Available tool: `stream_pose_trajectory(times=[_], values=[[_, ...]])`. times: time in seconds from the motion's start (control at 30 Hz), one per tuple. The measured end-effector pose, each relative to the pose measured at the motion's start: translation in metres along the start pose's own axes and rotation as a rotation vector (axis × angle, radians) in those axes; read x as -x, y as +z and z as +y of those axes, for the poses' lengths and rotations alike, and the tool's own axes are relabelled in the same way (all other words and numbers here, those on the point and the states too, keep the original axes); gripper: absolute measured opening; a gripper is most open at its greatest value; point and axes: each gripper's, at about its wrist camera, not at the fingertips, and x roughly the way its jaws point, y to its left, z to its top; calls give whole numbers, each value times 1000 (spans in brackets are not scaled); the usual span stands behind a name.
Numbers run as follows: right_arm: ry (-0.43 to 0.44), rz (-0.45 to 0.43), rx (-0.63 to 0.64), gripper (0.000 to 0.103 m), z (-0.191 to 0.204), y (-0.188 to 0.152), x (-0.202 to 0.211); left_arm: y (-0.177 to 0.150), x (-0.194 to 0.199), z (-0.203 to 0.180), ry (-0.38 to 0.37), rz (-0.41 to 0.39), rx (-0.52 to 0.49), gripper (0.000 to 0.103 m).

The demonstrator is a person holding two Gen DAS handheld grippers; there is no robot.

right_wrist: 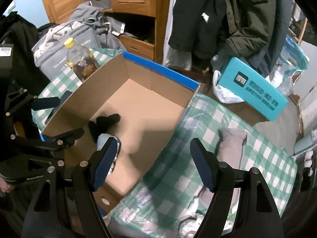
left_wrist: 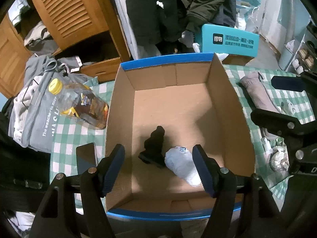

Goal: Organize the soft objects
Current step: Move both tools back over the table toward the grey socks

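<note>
Here, in the left wrist view, the left gripper (left_wrist: 158, 166) hangs over the near end of an open cardboard box (left_wrist: 227, 107) with blue-edged flaps, its fingers spread wide and pinching nothing. On the box floor between and just beyond them lie two soft items side by side: a dark rolled piece (left_wrist: 153, 146), possibly socks, and a pale rolled bundle (left_wrist: 182, 163) close to the right-hand finger, apparently clear of it. The box stands on a green-checked cloth (left_wrist: 65, 130); a bottle (left_wrist: 79, 105) with a yellow cap lies just beside its left wall, and a grey folded garment (left_wrist: 259, 91) rests on the cloth well to the right, past the other gripper. In the right wrist view, the right gripper (right_wrist: 152, 164) is over the box's right wall and the cloth beside it, fingers likewise spread and empty; the grey folded garment (right_wrist: 231, 146) lies just beyond its right-hand finger. Two pieces look already stowed, so the step in hand seems to be the turn toward the next one. That move likely calls for the right gripper to swing over the grey garment, descend with fingers straddling a fold, and close deep enough that the limp cloth does not slip out when carried over the box wall.
</note>
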Motion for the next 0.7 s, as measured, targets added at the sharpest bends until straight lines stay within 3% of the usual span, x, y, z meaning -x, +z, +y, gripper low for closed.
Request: stream_pose_trajectory(times=[0.17,0.7], values=[[-9,-4,-11,78,-8,-6,5,2,3,-8,0,-10,-13,77],[-56,-3,-100,80,-55,-36,19,12,7,-51,-14,-11,-91,78]])
